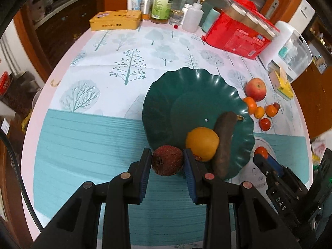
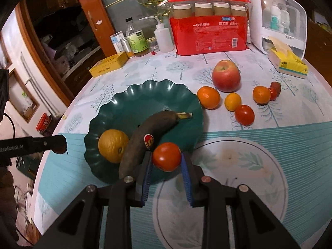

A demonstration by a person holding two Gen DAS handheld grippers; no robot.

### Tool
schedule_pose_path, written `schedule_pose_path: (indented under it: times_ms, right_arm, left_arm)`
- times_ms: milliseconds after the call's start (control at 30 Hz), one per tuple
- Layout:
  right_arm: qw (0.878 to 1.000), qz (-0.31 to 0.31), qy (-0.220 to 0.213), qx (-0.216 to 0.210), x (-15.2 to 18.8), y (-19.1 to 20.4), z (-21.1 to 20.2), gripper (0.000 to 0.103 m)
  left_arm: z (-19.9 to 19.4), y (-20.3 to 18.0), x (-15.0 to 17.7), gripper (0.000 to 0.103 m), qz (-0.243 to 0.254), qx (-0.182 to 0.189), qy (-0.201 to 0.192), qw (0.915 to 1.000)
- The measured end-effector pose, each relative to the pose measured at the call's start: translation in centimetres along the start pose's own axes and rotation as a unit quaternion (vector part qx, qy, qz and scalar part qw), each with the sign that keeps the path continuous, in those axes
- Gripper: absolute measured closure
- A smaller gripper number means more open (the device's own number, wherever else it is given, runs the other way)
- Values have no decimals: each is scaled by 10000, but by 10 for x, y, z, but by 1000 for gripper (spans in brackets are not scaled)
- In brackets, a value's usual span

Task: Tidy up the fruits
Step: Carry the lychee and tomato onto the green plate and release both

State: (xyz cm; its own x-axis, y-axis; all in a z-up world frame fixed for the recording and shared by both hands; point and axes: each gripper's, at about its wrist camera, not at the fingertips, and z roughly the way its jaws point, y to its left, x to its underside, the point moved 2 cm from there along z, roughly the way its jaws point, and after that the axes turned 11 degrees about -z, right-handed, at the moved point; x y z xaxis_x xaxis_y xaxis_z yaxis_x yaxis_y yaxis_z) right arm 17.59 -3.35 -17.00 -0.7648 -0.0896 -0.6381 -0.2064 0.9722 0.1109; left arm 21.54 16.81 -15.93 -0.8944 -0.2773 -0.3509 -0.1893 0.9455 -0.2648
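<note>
My left gripper (image 1: 167, 161) was black with blue pads and held a dark reddish-brown fruit (image 1: 167, 160). My right gripper (image 2: 166, 159), coloured the same, held a red tomato (image 2: 166, 156). The scalloped plate (image 2: 132, 103) at frame centre was dark green; on it lay a blackened banana (image 2: 145, 139) with a red sticker, and a yellow-orange citrus (image 2: 113, 145). The tablecloth (image 1: 116, 62) was white with grey-teal trees above a teal striped band. At upper right, the apple (image 2: 226, 75) was red with yellow.

Green scalloped plate (image 2: 108, 112) with blackened banana (image 2: 145, 132) and orange (image 2: 113, 145); apple (image 2: 226, 75), small fruits (image 2: 232, 101) beside it.
</note>
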Motion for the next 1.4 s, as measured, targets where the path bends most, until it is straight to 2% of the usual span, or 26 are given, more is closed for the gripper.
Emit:
schedule_pose_path:
  times_ms: [433, 533, 567, 633, 667, 700, 1000, 1100, 1233, 1400]
  right_arm:
    - [9994, 241, 142, 187, 6, 22, 21, 75]
    - [9992, 252, 152, 287, 3, 24, 24, 75]
    - [9990, 270, 174, 296, 3, 24, 25, 73]
    - [9988, 336, 218, 298, 2, 22, 27, 61]
    - [9986, 363, 215, 309, 2, 21, 27, 53]
    - [9985, 392, 205, 329, 2, 20, 26, 50]
    - [9976, 585, 156, 322, 5, 11, 19, 49]
    - [9972, 658, 169, 309, 8, 8, 16, 49]
    - [9963, 784, 174, 291, 16, 0, 10, 49]
    - [9947, 946, 265, 300, 30, -14, 2, 49]
  left_arm:
    - [43, 6, -9, 73, 255, 586, 311, 9975]
    - [49, 5, -8, 72, 243, 627, 402, 9969]
    - [50, 4, -8, 71, 248, 637, 409, 9968]
    - [50, 4, -8, 54, 258, 678, 396, 9966]
    - [48, 5, -9, 50, 257, 680, 356, 9967]
    - [47, 6, -10, 47, 249, 668, 324, 9969]
    - [38, 14, -9, 34, 33, 510, 261, 9984]
    - [34, 13, -5, 33, 23, 474, 279, 9985]
    - [29, 7, 3, 25, 106, 424, 303, 9986]
    - [23, -7, 15, 24, 203, 402, 374, 9983]
